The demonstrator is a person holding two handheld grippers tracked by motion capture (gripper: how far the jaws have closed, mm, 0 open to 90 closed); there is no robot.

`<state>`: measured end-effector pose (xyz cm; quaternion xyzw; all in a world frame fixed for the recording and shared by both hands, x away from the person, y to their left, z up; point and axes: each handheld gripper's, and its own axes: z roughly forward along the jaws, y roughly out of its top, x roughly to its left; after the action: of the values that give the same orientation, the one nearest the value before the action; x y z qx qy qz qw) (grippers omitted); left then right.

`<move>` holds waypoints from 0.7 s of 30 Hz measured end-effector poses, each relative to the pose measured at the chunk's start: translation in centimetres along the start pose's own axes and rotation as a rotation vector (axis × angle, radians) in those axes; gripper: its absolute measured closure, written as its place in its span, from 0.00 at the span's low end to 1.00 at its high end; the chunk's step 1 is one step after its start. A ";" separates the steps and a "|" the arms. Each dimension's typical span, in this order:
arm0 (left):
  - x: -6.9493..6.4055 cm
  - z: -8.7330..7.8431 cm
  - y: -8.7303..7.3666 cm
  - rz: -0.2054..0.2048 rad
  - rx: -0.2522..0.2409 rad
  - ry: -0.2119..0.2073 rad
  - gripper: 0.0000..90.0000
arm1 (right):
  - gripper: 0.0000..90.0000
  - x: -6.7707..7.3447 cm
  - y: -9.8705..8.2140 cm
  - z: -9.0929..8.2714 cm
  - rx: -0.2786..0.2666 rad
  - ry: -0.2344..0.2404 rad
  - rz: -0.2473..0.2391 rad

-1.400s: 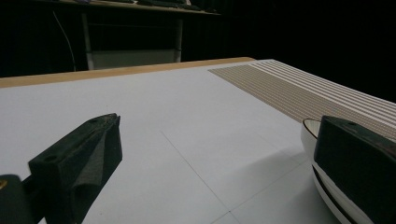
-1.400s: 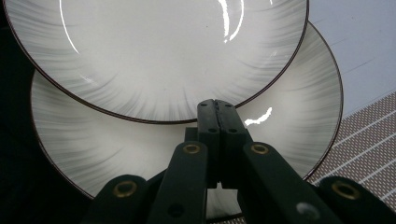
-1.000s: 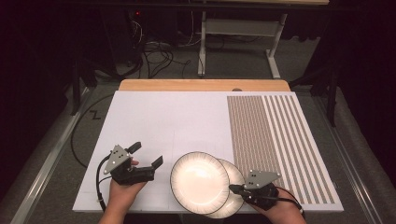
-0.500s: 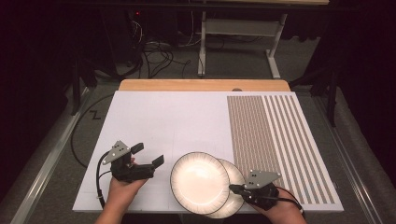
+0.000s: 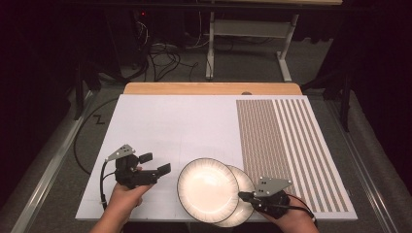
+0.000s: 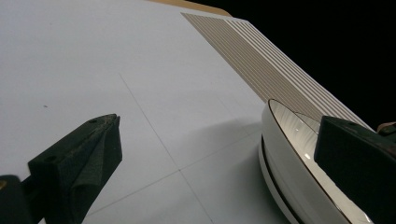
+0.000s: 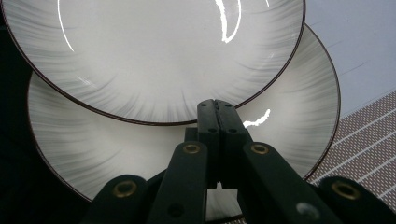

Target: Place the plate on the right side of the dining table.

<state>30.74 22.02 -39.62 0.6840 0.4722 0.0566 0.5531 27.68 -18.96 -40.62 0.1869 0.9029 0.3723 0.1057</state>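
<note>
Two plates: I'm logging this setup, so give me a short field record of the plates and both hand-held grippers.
upper plate: round white ceramic plate with dark rim, overlapping the lower one
lower plate: matching plate, partly covered
left hand-held gripper: open, beside the upper plate
right hand-held gripper: shut, over the lower plate
surface: white table mat

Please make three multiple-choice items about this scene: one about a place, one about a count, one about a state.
1. Where does the upper plate lie?
A. partly over the lower plate
B. on the striped area
C. on the wooden edge

2. How many plates are on the table?
A. one
B. two
C. three

3. How do the jaws of the left gripper stand?
A. closed on a plate
B. closed on nothing
C. open, nothing between them

Answers:
1. A, its rim covers the left part of the lower plate.
2. B, two overlapping rims show.
3. C, the left gripper view shows a wide gap with bare table.
</note>
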 end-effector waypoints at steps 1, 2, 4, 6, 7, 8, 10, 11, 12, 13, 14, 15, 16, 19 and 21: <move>0.0 0.0 0.0 -0.006 0.008 -0.005 0.02 | 1.00 0.0 0.0 0.0 0.000 0.000 -0.001; 0.0 0.0 0.0 -0.015 0.017 -0.011 0.02 | 1.00 0.0 0.0 0.0 0.001 0.000 0.000; 0.1 0.0 0.0 -0.028 0.033 -0.017 0.02 | 1.00 0.0 0.0 0.0 0.001 -0.001 0.000; 0.1 0.1 0.1 -0.038 0.048 -0.022 0.02 | 1.00 0.0 0.0 0.0 0.002 -0.002 -0.004; 0.1 0.1 0.1 -0.046 0.053 -0.025 0.02 | 1.00 0.1 0.0 0.0 0.002 -0.001 -0.004; 0.1 0.1 0.1 -0.050 0.057 -0.030 0.02 | 1.00 0.1 0.0 0.0 0.003 -0.002 -0.005; 0.1 0.1 0.1 -0.064 0.061 -0.038 0.02 | 1.00 0.1 0.0 0.0 0.003 -0.002 -0.004; 0.1 0.0 0.1 -0.072 0.067 -0.043 0.02 | 1.00 0.1 0.0 0.0 0.003 -0.002 -0.004; 0.1 0.0 0.2 -0.079 0.070 -0.046 0.02 | 1.00 0.1 0.0 0.0 0.003 -0.002 -0.004; 0.1 0.0 0.2 -0.087 0.075 -0.050 0.02 | 1.00 0.1 0.0 0.0 0.003 -0.002 -0.004; 0.1 0.0 0.2 -0.101 0.080 -0.056 0.01 | 1.00 0.1 0.0 0.0 0.003 -0.001 -0.004; 0.2 -0.1 0.2 -0.109 0.082 -0.060 0.01 | 1.00 0.1 0.1 0.0 0.003 -0.001 -0.004; 0.3 -0.1 0.3 -0.120 0.088 -0.066 0.01 | 1.00 0.1 0.1 0.0 0.003 -0.001 -0.004; 0.4 -0.1 0.3 -0.160 0.105 -0.087 0.01 | 1.00 0.2 0.0 0.0 0.003 -0.003 -0.007; 0.6 -0.1 0.2 -0.188 0.125 -0.114 0.01 | 1.00 0.2 0.0 0.0 0.003 -0.003 -0.008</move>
<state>31.11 22.54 -39.62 0.6718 0.5047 -0.0641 0.5384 27.53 -18.88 -40.57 0.1842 0.9040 0.3704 0.1083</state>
